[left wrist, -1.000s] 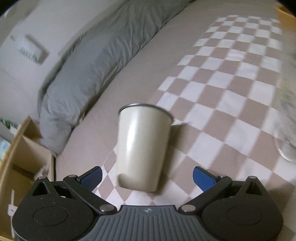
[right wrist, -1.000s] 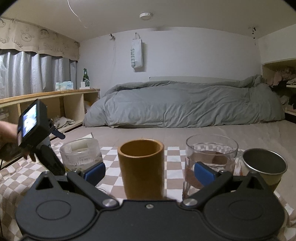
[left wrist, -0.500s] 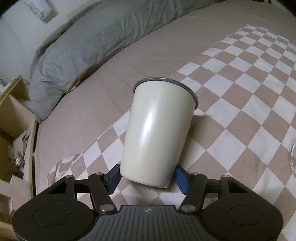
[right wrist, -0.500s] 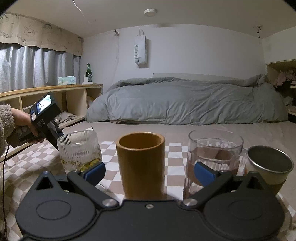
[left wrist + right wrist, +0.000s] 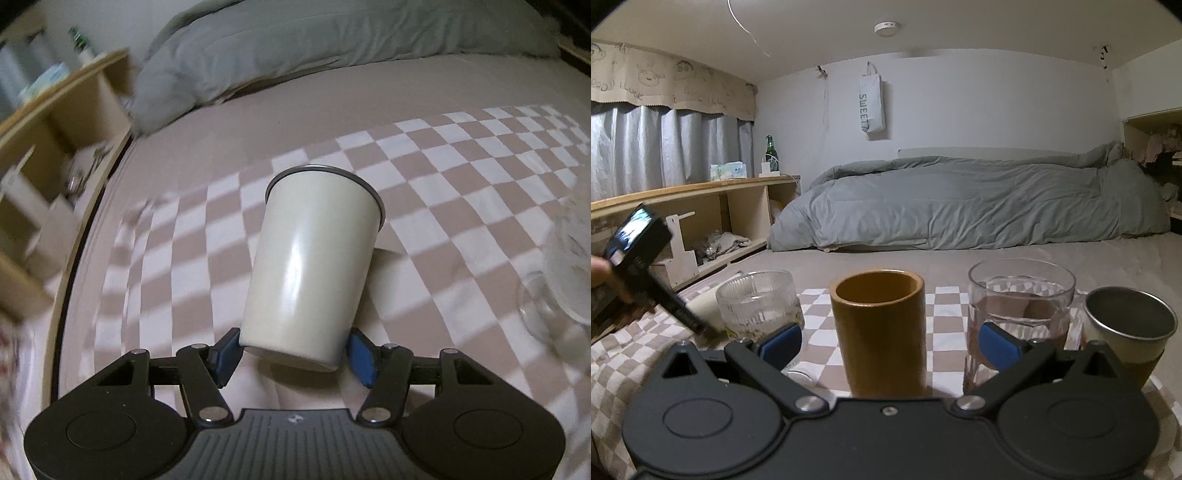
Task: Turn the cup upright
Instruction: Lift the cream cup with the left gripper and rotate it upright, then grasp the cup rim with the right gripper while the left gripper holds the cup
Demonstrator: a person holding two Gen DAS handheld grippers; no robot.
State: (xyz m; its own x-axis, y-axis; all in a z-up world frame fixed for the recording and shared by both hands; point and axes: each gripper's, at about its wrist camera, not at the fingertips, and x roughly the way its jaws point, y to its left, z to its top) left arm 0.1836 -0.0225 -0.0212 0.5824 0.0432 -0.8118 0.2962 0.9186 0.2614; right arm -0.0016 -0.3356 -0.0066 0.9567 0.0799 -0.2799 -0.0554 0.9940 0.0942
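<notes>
Cup [image 5: 314, 266] lies on its side on the checked cloth [image 5: 461, 192], its base pinched between the blue pads [image 5: 360, 356] of the left gripper [image 5: 295, 356], its rim pointing away from it. The grip sits only at the base (low and shallow), so as the cup is swung upright its smooth wall could slip or twist out. A ribbed glass [image 5: 569, 266] stands near on the right and might be knocked. The right gripper [image 5: 888, 341] stands spread, empty, a brown cup [image 5: 882, 332] just beyond its fingers.

Glossy cream cup [image 5: 310, 258], metal-rimmed; checked cloth [image 5: 443, 177].
</notes>
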